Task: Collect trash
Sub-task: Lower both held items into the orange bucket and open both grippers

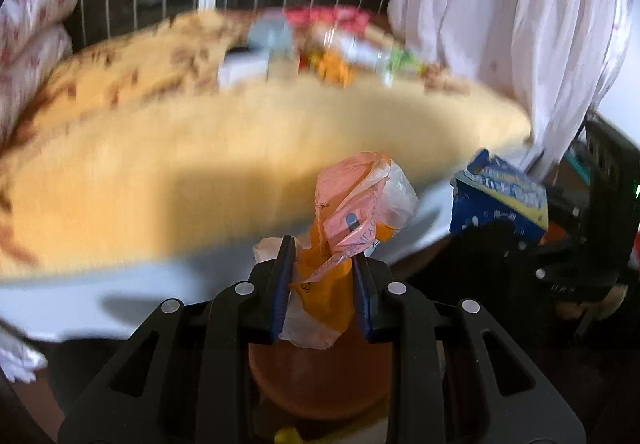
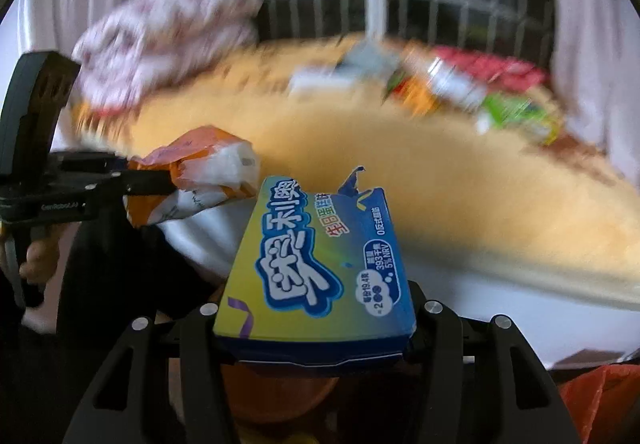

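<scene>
Carrying step: left gripper (image 1: 320, 284) clamps a crumpled wrapper (image 1: 356, 203), right gripper (image 2: 316, 328) grips a biscuit box (image 2: 320, 260) beside it (bin unseen); next, find it.

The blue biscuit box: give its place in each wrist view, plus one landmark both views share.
Left wrist view: the blue biscuit box is at the right, past the table's edge, small and tilted.
Right wrist view: the box fills the lower middle, clamped in the right tool.
Shared landmark: the crumpled orange and white wrapper, held in the left tool, left of the box in both.
</scene>
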Tool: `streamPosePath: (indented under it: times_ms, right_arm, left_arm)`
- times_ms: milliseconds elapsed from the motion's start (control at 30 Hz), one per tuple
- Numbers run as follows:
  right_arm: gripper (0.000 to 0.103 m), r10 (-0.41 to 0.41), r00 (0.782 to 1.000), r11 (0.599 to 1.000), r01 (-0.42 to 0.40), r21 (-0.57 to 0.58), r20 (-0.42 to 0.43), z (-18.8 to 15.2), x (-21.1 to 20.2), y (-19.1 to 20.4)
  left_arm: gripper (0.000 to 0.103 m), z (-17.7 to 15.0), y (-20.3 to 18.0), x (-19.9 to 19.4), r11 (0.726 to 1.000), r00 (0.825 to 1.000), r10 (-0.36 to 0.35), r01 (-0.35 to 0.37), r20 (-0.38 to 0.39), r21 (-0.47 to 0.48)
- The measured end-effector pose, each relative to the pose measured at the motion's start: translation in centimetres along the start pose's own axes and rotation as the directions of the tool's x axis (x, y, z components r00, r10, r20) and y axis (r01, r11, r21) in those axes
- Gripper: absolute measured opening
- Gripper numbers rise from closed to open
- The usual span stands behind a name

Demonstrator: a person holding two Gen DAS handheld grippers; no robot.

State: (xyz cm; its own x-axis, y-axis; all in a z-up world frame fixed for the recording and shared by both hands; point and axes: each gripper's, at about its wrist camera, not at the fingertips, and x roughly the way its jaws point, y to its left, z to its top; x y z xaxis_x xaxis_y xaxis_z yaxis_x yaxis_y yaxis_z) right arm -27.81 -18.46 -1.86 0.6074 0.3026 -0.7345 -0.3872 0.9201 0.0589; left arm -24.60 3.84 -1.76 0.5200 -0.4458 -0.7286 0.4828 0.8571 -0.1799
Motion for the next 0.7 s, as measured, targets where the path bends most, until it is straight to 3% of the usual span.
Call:
streamPosePath:
  times_ms: [100,167,233,367,400,467,500,533,700]
  right_arm:
    - [0.053,0.032,0.987,0.998,-0.041,-0.054,-0.157,-1.7,3.5,1.2]
    - [0.053,0.037,0.963,0.996,-0.057,-0.068,-0.268,-2.7,6.5,1.9]
    - [0.053,0.055,0.931,0.996,-0.079,-0.051,-0.360,-3.5,9.6,2.1]
    - [0.053,0.093,0.875,0.995,-0.105,0.003,-0.475,-4.8,14.2,2.0]
    - [0.054,0.094,0.864,0.994,-0.106,0.005,-0.494,-5.1,15.0,2.1]
    - [0.059,0.077,0.845,0.995,-0.098,-0.012,-0.529,-5.6,16.4,2.3]
    - [0.070,0.066,0.840,0.996,-0.092,-0.021,-0.538,-5.8,16.8,2.4]
    - [0.075,0.058,0.841,0.996,-0.088,-0.029,-0.538,-5.9,16.9,2.5]
    - [0.077,0.060,0.846,0.996,-0.085,-0.023,-0.529,-5.9,15.9,2.2]
  left_arm:
    - [0.026,-2.9,0.5,2.6,1.000,0.994,-0.007,0.006,-0.112,-0.009]
    - [0.026,-4.3,0.9,5.5,1.000,0.979,0.020,-0.021,-0.205,-0.001]
    - [0.026,-5.3,1.5,8.5,0.999,0.952,0.028,-0.034,-0.304,-0.014]
    - [0.029,-6.7,2.3,12.9,0.999,0.906,0.029,-0.037,-0.422,-0.011]
    - [0.032,-7.0,2.3,13.7,0.999,0.896,0.045,-0.049,-0.443,0.002]
    - [0.053,-7.2,2.5,14.7,0.998,0.880,0.064,-0.066,-0.471,0.014]
    - [0.063,-7.3,2.5,15.0,0.997,0.875,0.076,-0.076,-0.477,0.020]
    - [0.064,-7.2,2.5,15.0,0.997,0.876,0.078,-0.077,-0.477,0.023]
    - [0.065,-7.1,2.6,15.1,0.998,0.880,0.064,-0.064,-0.471,0.017]
